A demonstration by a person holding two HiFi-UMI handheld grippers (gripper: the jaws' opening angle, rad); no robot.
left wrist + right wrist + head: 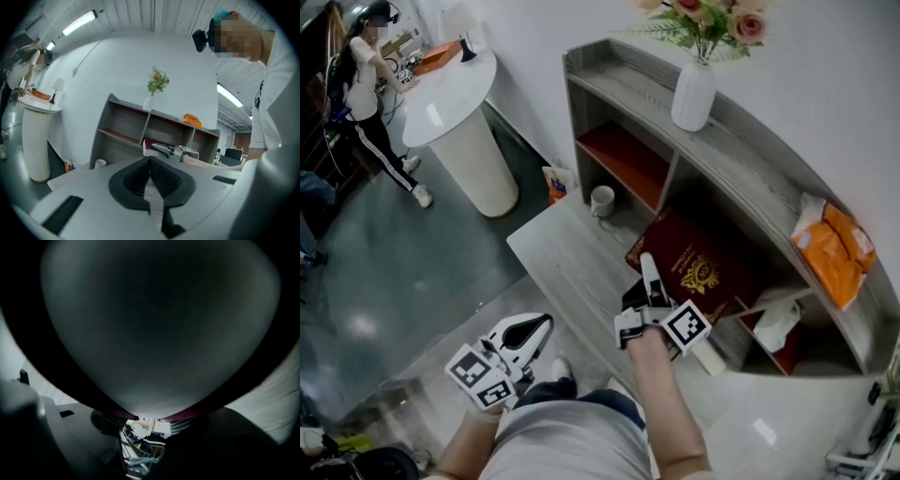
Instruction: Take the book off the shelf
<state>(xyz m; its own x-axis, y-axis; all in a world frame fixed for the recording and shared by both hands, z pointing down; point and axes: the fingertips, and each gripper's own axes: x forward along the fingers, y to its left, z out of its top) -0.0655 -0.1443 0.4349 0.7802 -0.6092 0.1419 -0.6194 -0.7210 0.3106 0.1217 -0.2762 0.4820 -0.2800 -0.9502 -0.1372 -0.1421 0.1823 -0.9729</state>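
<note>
right gripper [648, 267]: clamped on maroon book [703, 258], lower edge, at shelf [741, 155] middle compartment
left gripper [539, 326]: jaws together, empty

A grey shelf [769, 173] is set against the white wall. On its top board a white vase [693, 94] with flowers and an orange bag [832, 251] are placed well apart, while a dark red book [698, 267] is seen tilted out of the middle compartment and a crumpled white thing [778, 323] is kept in the compartment to the right of it. A low grey platform [567, 267] is laid on the floor [403, 281] before the shelf, and a white mug [602, 200] is stood on it near the shelf. On the round white worktop [455, 89] farther away an orange object [438, 56] is laid.
</note>
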